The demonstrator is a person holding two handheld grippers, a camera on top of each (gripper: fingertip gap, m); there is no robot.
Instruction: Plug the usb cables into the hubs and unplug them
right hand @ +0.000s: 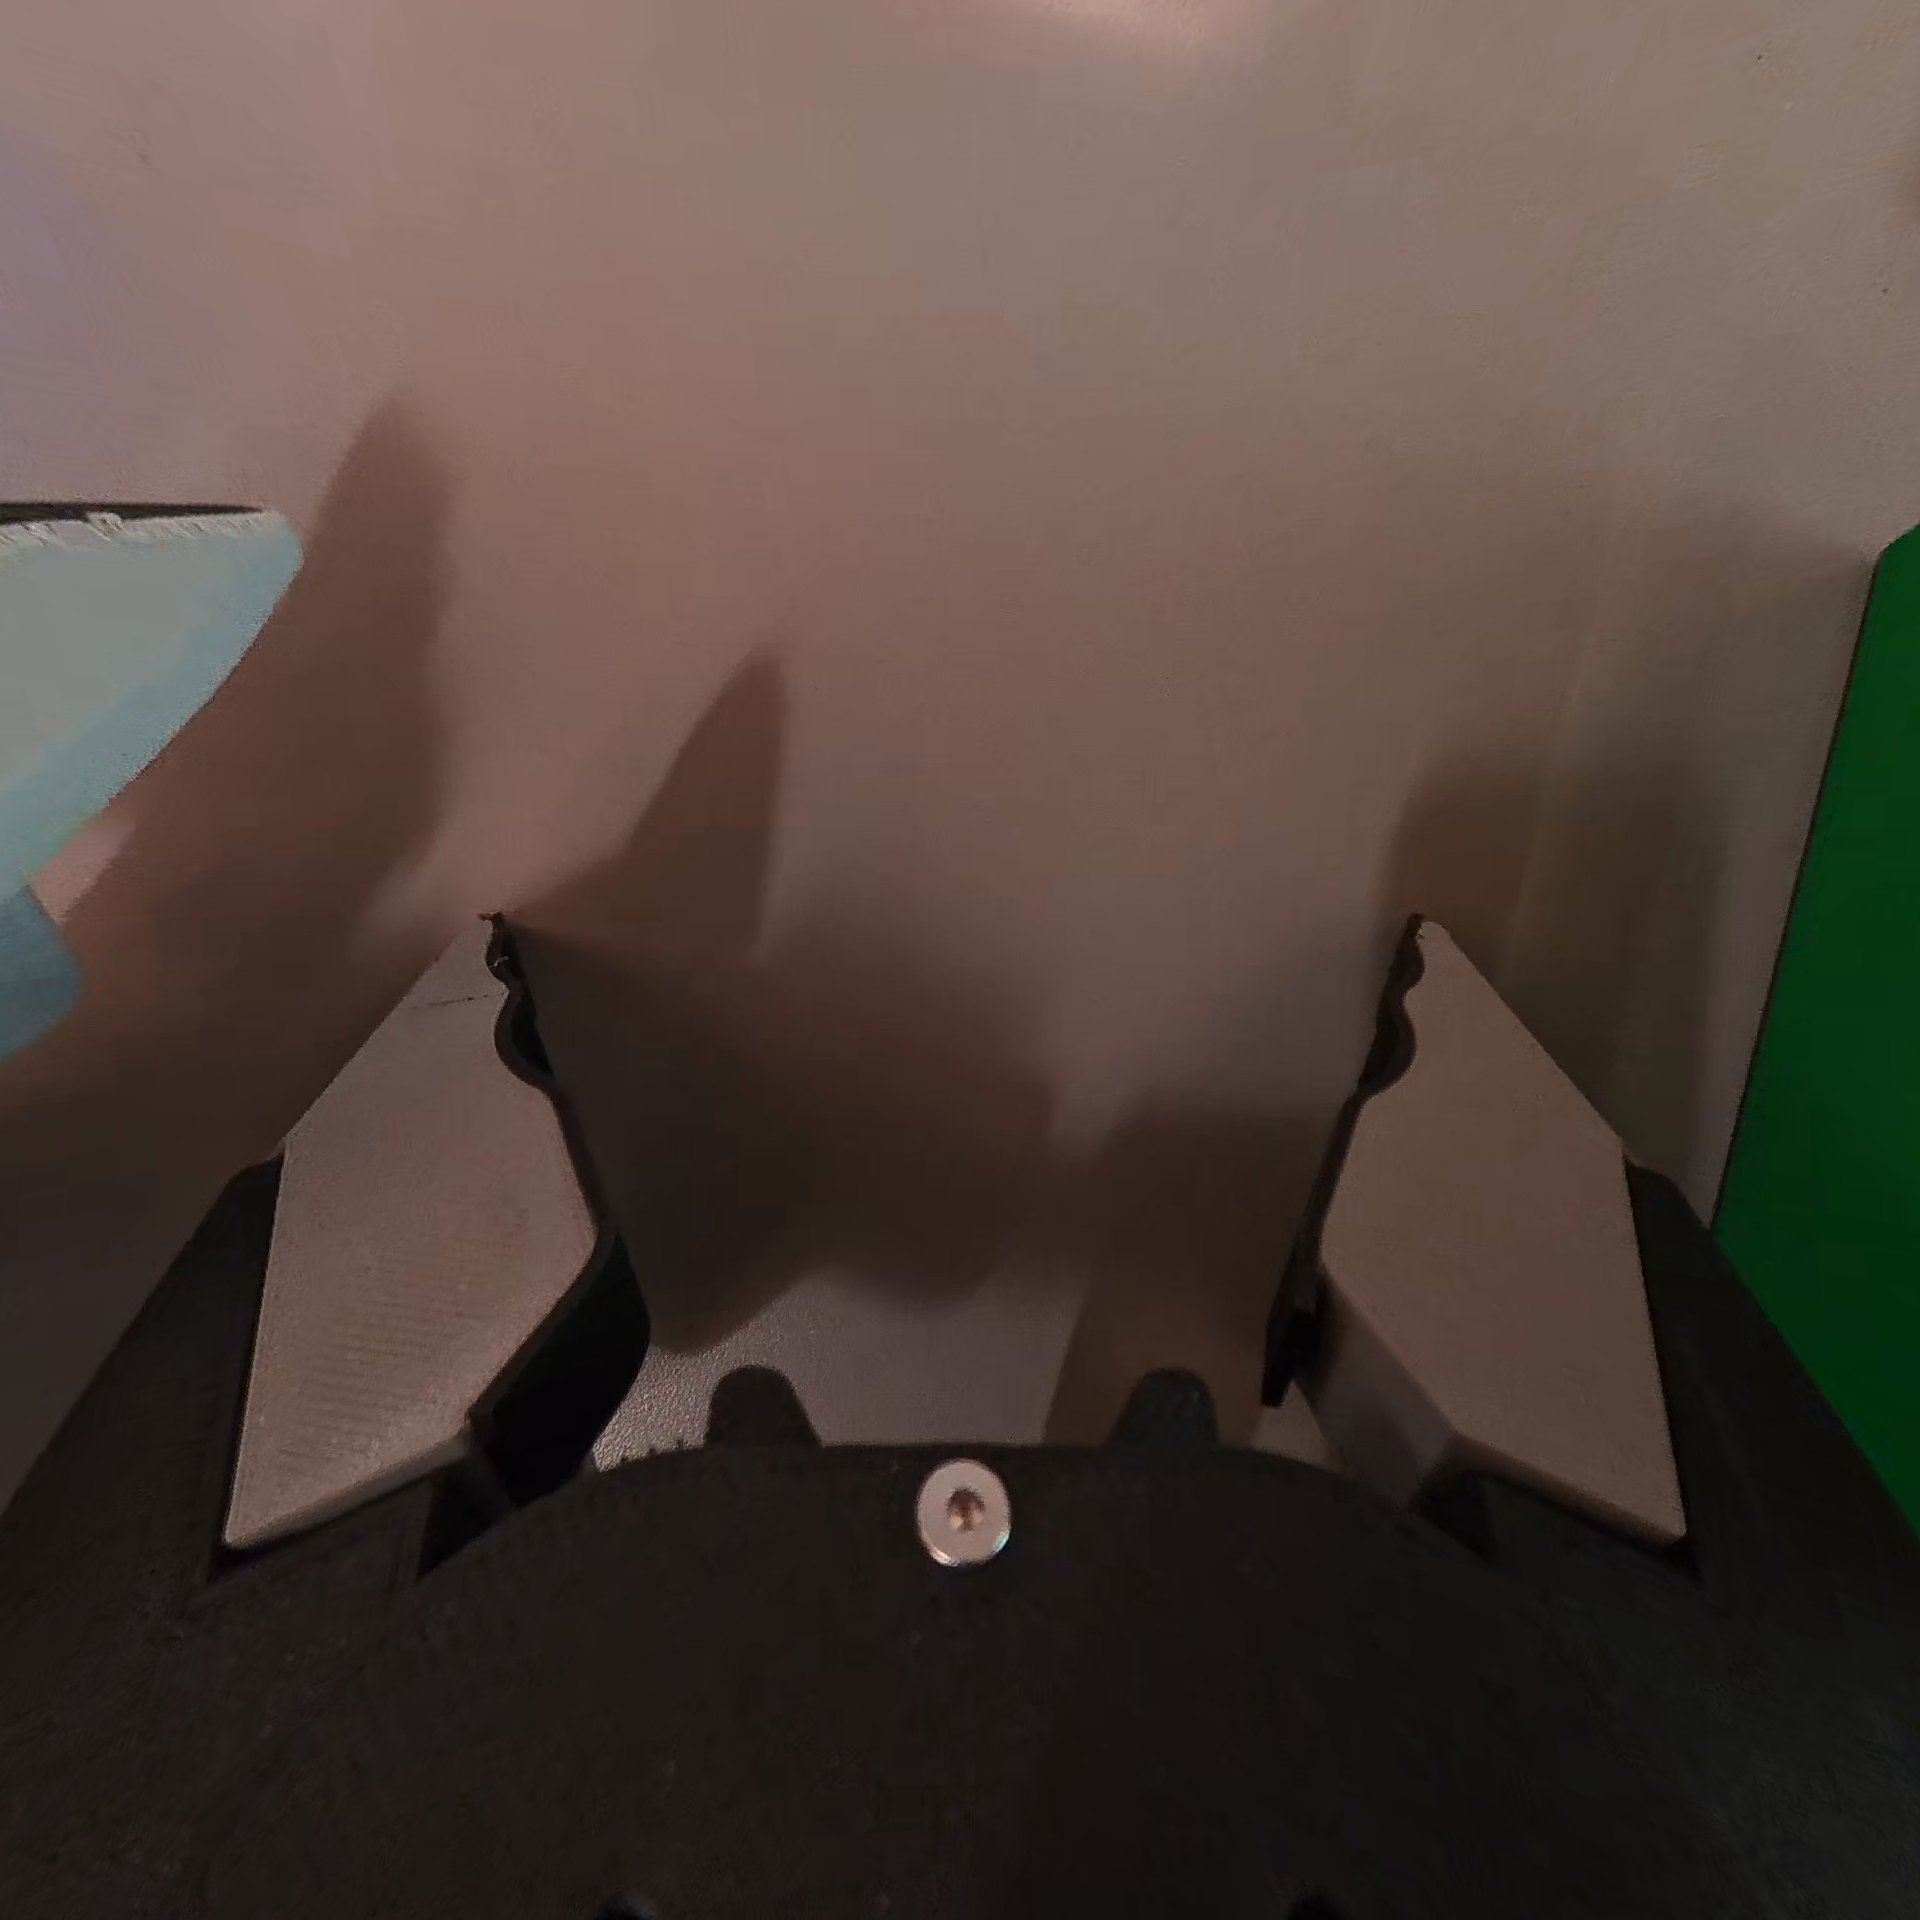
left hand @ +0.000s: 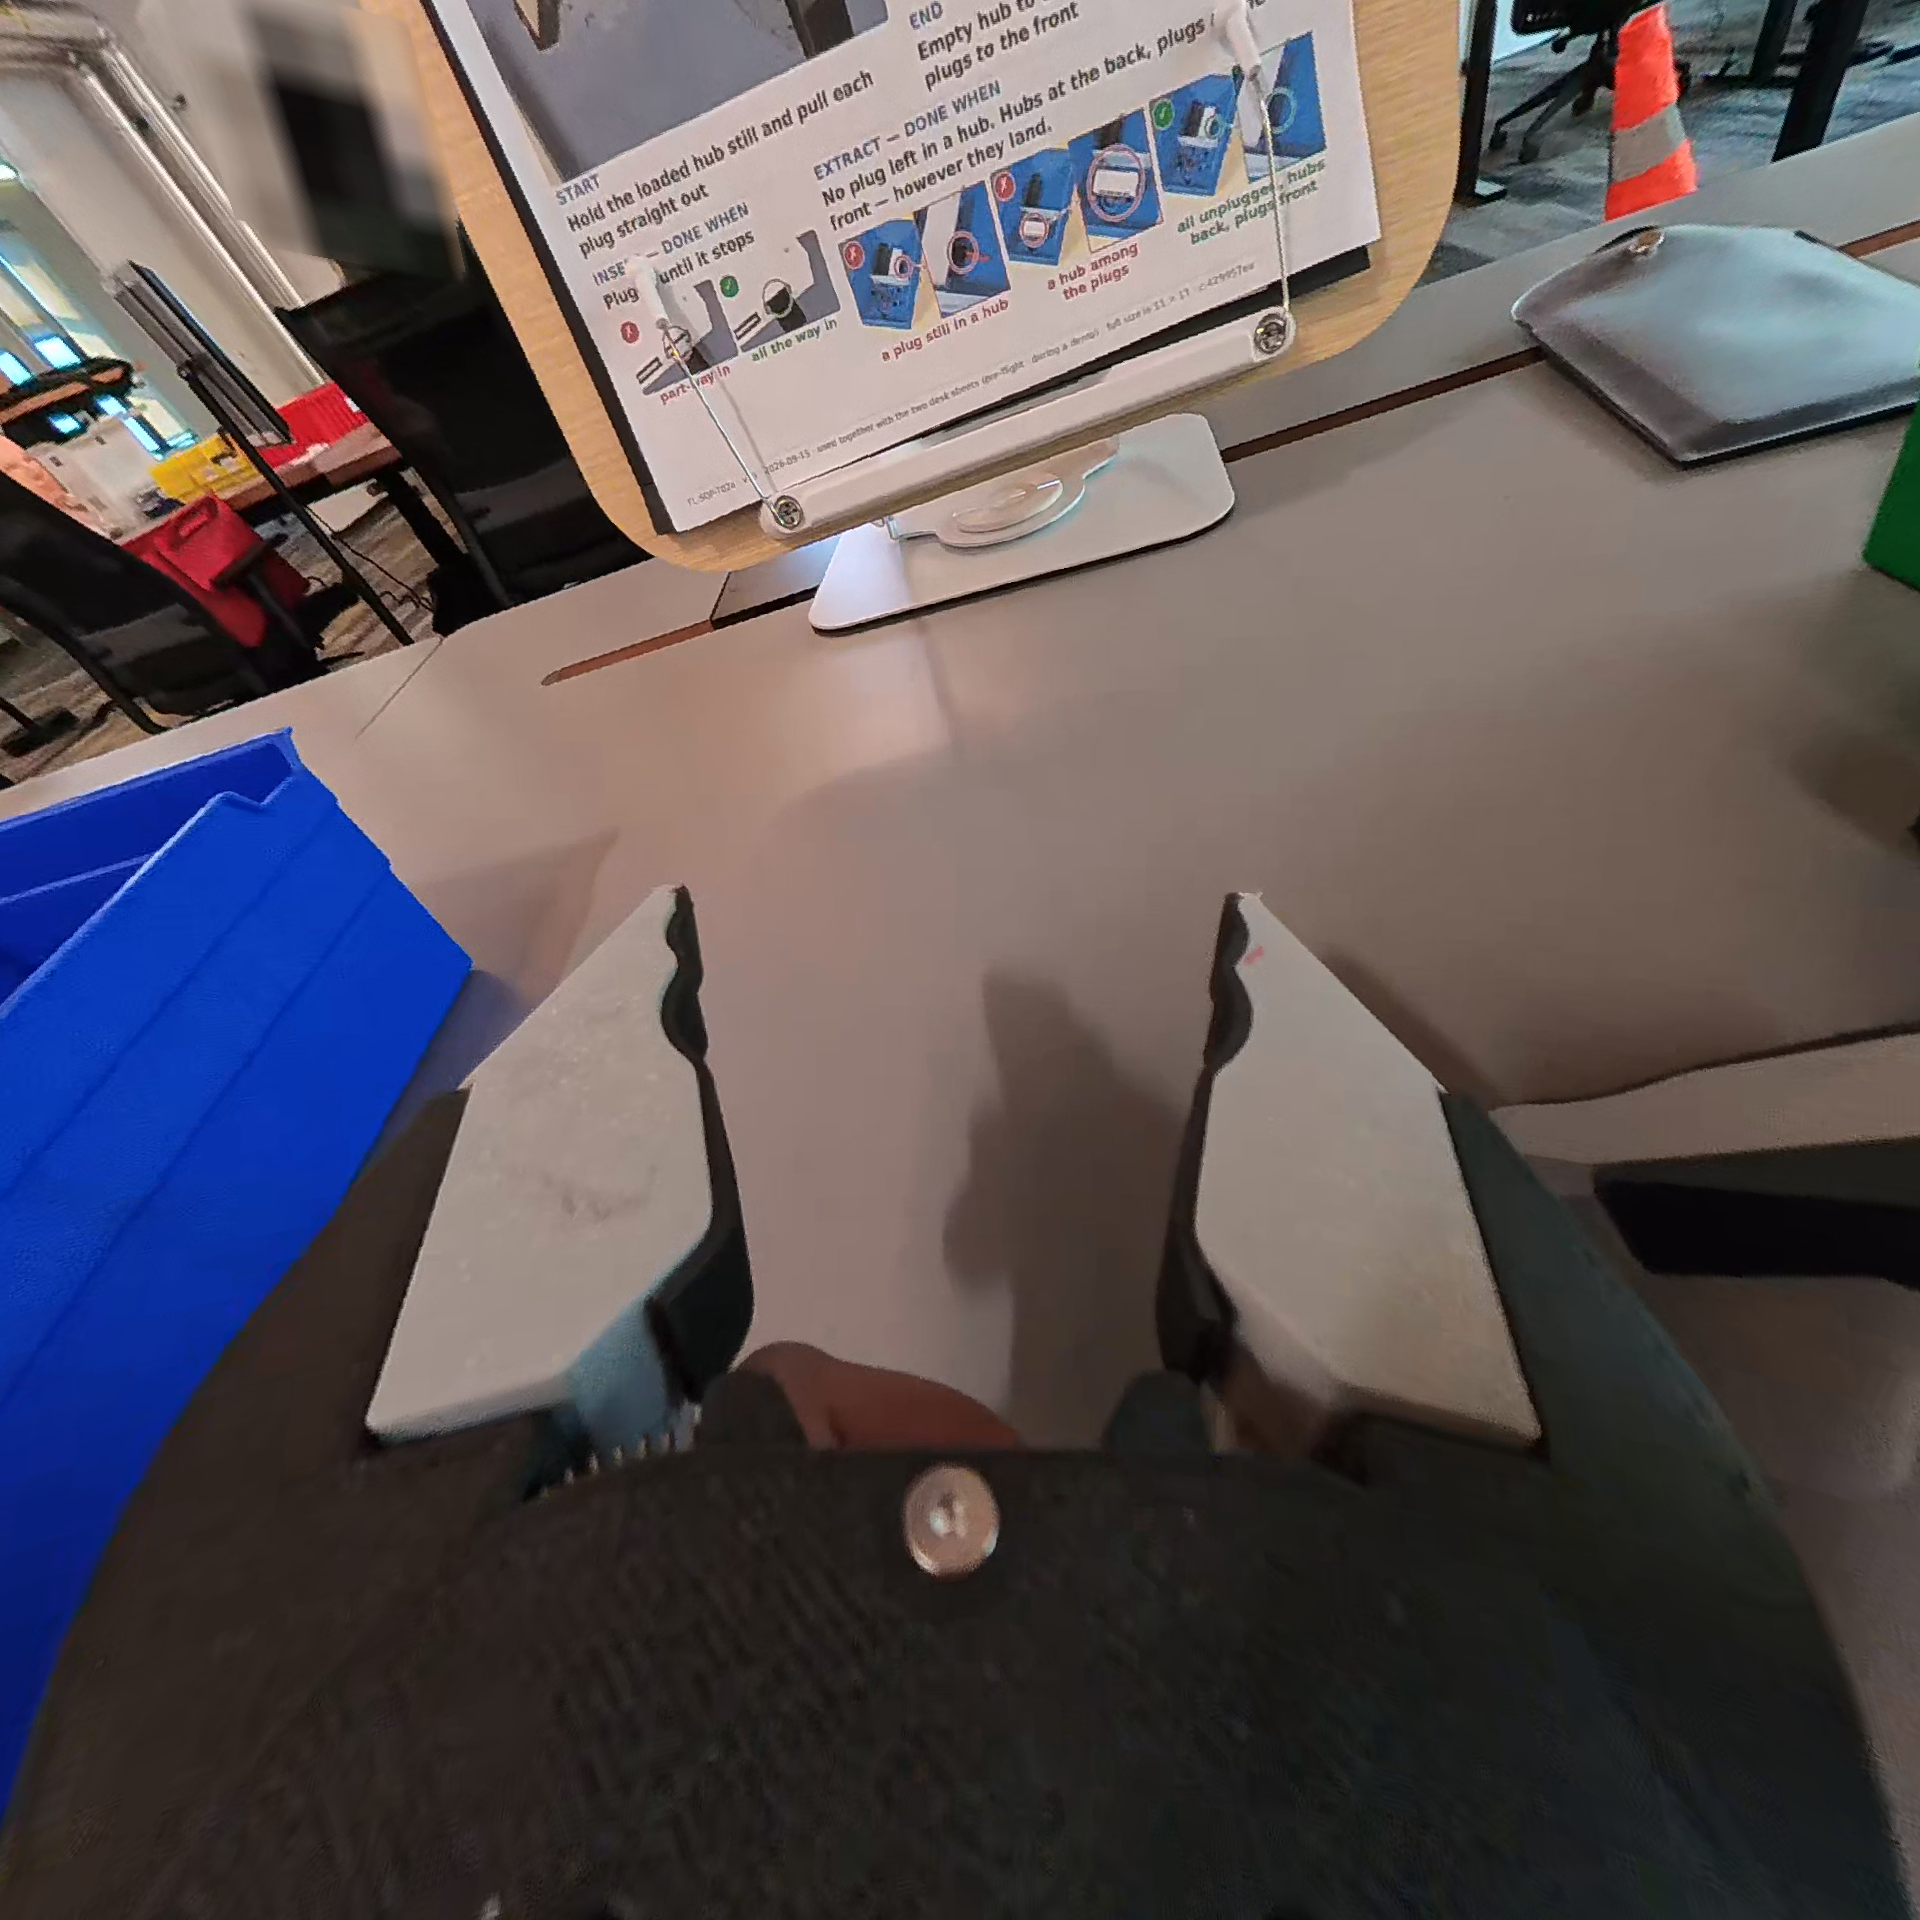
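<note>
both grippers, left gripper [left hand: 956, 904] and right gripper [right hand: 951, 925], hover agape above the table [left hand: 1351, 727].

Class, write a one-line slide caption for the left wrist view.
Open left gripper over grey table, blue bin beside it, instruction sheet stand beyond.

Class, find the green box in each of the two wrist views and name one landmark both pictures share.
Left wrist view: the green box is cut off at the right edge, above mid-height.
Right wrist view: the green box fills a strip along the right edge, beside the right gripper.
Shared landmark: the grey table.
</note>
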